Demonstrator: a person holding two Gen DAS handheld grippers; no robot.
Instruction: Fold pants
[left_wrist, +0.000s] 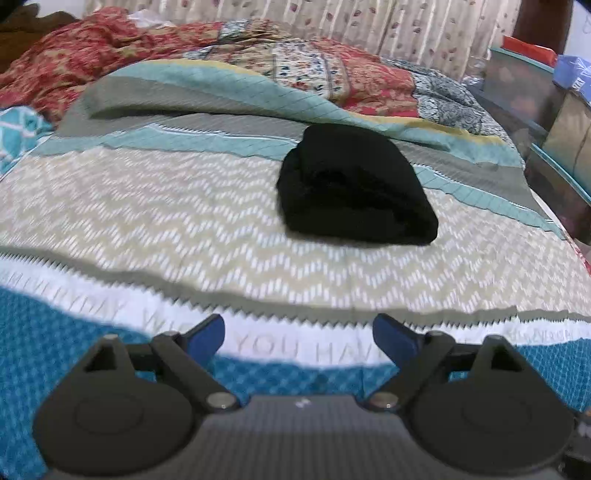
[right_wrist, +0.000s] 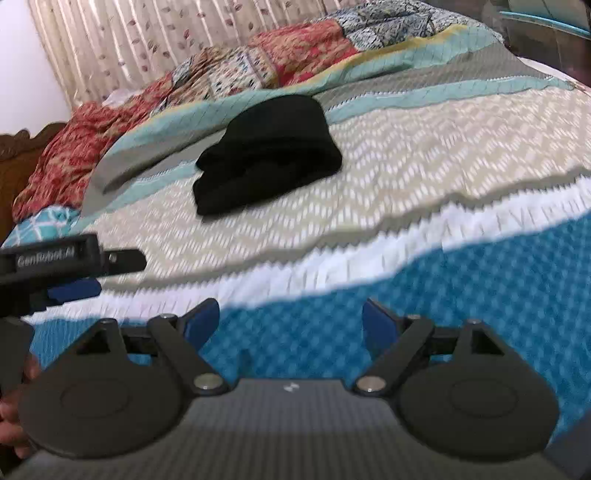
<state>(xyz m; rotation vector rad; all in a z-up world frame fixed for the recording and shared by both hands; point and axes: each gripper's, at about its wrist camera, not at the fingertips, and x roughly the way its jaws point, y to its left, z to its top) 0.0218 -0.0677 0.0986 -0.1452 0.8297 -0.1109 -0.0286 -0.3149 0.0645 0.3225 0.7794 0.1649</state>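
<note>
nearest in the left wrist view, the left gripper (left_wrist: 298, 334) has its blue-padded fingers (left_wrist: 207, 332) spread wide with nothing between them, hovering over the blue patterned band of the bedspread (left_wrist: 129, 229). the right gripper (right_wrist: 291, 321) is likewise spread apart and holds nothing, above the same blue band; in its view the left gripper shows again at the left edge, pointing across the bed, with part of a hand (right_wrist: 14, 413) low at the edge.

beyond the blue band come a white strip with faint lettering, then a beige zigzag band. the pants (left_wrist: 351, 188), black and folded into a compact bundle, lie on the zigzag band where it meets the grey and teal stripes, well apart from both grippers and a little right of centre in the left view. in the right view the pants (right_wrist: 269, 155) sit left of centre.

behind the bundle a turned-back fold of the bedspread rises, and past it lies a rumpled red floral quilt (left_wrist: 92, 55). a leaf-print curtain (left_wrist: 369, 22) hangs at the back.
</note>
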